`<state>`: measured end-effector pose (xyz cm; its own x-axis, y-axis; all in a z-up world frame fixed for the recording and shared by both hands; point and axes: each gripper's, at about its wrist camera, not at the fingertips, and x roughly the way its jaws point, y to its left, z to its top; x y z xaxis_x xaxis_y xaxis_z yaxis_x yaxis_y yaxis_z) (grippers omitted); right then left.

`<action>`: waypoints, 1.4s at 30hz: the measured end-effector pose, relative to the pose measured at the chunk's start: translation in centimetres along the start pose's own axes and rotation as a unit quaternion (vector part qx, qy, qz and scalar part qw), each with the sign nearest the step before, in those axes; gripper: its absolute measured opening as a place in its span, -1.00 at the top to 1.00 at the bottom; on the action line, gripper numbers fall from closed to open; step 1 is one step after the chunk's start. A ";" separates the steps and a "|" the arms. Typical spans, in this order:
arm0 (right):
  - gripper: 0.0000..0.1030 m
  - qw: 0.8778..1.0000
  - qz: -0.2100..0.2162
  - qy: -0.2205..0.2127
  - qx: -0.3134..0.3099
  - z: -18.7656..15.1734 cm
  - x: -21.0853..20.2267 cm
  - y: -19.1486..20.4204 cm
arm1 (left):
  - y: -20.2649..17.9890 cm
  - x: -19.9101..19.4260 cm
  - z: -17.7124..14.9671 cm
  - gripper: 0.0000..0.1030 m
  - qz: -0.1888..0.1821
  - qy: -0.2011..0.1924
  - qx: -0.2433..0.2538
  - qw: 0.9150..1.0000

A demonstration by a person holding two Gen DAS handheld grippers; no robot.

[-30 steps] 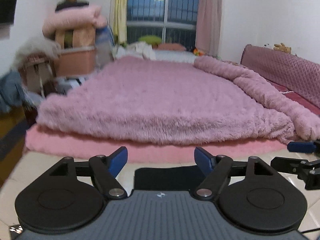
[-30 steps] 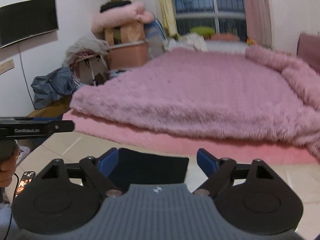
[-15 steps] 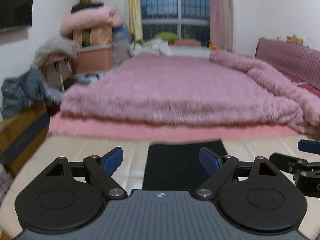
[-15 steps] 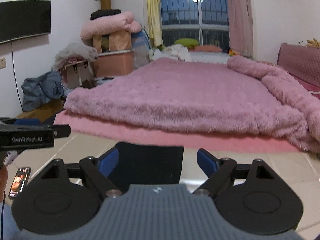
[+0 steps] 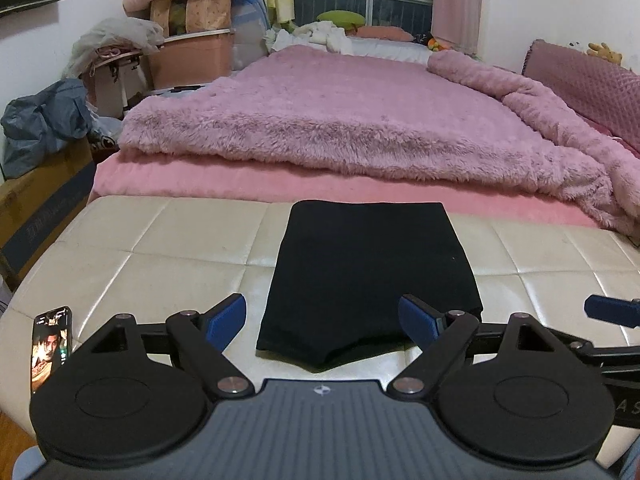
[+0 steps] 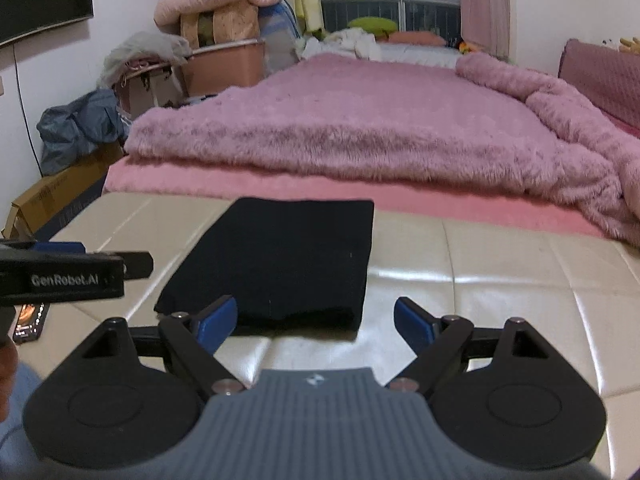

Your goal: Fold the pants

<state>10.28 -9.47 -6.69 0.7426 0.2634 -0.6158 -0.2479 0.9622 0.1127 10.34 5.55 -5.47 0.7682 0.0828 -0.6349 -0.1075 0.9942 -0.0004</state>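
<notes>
Lying flat on the cream cushioned bench (image 5: 168, 248) at the foot of the bed, the black pants (image 5: 372, 264) already look folded down to a neat rectangle, near edge toward the person. The left gripper (image 5: 322, 318) hangs just short of that near edge, jaws spread wide with nothing between them; the right gripper (image 6: 314, 318) sits off the pants' near right corner, likewise wide and empty.

My worry is the fabric's thickness: if the pads pinch only the top layer at the near edge, the stack could peel apart and the fold go crooked. Uneven lifting between the two hands might skew it too. The bench looks slick, so I'd guess the bundle could slide toward the bed instead of folding. A phone (image 5: 50, 346) lies left of the pants, near the bench's edge, where a careless sweep could knock it.
</notes>
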 end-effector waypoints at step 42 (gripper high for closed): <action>-0.59 1.000 -0.007 0.019 0.019 -1.1 0.1 -0.6 | -1.3 0.1 -0.6 -0.95 -0.001 0.017 0.018 1.000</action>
<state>9.81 -10.05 -7.67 0.7208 0.2478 -0.6473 -0.2140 0.9679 0.1322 10.16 4.21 -6.03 0.7463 0.0784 -0.6609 -0.0825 0.9963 0.0250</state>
